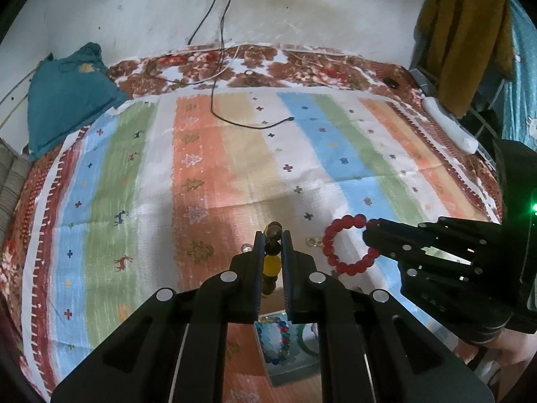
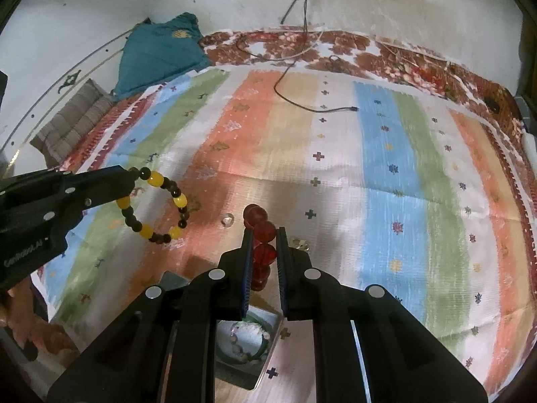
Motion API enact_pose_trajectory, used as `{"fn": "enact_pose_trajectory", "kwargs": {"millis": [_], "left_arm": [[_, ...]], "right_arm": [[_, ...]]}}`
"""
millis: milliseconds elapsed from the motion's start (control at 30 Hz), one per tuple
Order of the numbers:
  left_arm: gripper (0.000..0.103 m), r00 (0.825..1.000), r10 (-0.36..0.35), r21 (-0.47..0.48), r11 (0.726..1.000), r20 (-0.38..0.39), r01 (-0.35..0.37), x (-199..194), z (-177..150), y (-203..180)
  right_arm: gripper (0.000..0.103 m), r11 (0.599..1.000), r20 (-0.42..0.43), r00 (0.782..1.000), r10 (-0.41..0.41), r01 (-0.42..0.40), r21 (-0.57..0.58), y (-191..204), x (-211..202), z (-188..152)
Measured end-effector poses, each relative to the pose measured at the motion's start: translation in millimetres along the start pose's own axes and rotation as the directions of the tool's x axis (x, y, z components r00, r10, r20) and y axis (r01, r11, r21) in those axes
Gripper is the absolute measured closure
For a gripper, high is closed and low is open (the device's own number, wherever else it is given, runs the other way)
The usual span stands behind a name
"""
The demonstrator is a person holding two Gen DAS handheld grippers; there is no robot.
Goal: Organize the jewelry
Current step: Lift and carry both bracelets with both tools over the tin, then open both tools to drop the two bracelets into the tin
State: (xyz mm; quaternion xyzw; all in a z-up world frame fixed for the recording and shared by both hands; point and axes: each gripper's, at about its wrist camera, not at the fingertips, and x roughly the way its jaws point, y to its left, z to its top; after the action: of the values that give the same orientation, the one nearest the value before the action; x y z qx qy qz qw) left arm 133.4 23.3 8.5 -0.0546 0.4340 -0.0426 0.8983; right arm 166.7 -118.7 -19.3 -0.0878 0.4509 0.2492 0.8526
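My left gripper [image 1: 272,235] is shut on a yellow-and-dark bead bracelet [image 1: 271,265], held above the striped cloth; the bracelet also shows in the right wrist view [image 2: 152,206], hanging from the left gripper [image 2: 132,173]. My right gripper [image 2: 263,231] is shut on a red bead bracelet [image 2: 263,248], also seen in the left wrist view [image 1: 347,245] held by the right gripper [image 1: 367,230]. A grey tray [image 1: 288,371] below holds a blue bead bracelet [image 1: 277,339]; in the right wrist view the tray [image 2: 268,359] holds a green bangle [image 2: 250,342].
Small clear and gold pieces [image 2: 228,219] [image 2: 300,243] lie on the cloth near the grippers. A black cable [image 1: 251,122] trails across the far cloth. A teal pillow [image 1: 67,97] sits far left; clothes [image 1: 466,40] hang at right.
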Motion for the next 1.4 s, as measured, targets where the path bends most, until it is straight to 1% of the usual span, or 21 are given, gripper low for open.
{"fn": "enact_pose_trajectory", "kwargs": {"millis": [200,400,700,1133,1400], "left_arm": [[0.094,1.000,-0.005,0.024,1.000,0.011,0.005,-9.3,-10.4,-8.5],[0.094,0.999,-0.021,0.037,0.999,0.034,0.019,-21.9,-20.2,-13.8],[0.094,0.999,-0.028,0.063,0.998,0.036,0.026,-29.8,-38.5,-23.5],[0.094,0.999,-0.029,0.079,0.997,0.046,0.026,-40.6,-55.7,-28.7],[0.094,0.999,-0.028,0.082,0.996,0.046,0.025,-42.9,-63.0,-31.4]], "right_arm": [[0.089,1.000,0.007,1.000,-0.004,0.004,-0.019,5.9,-8.8,-9.8],[0.089,0.999,0.020,1.000,0.013,-0.013,-0.034,11.5,-21.3,-23.1],[0.089,0.998,0.034,0.999,0.031,-0.029,-0.058,19.3,-37.6,-40.7],[0.089,0.997,0.024,0.999,0.041,-0.040,-0.062,24.7,-44.2,-60.8],[0.089,0.997,0.012,0.999,0.047,-0.046,-0.062,25.1,-45.8,-65.4]]}}
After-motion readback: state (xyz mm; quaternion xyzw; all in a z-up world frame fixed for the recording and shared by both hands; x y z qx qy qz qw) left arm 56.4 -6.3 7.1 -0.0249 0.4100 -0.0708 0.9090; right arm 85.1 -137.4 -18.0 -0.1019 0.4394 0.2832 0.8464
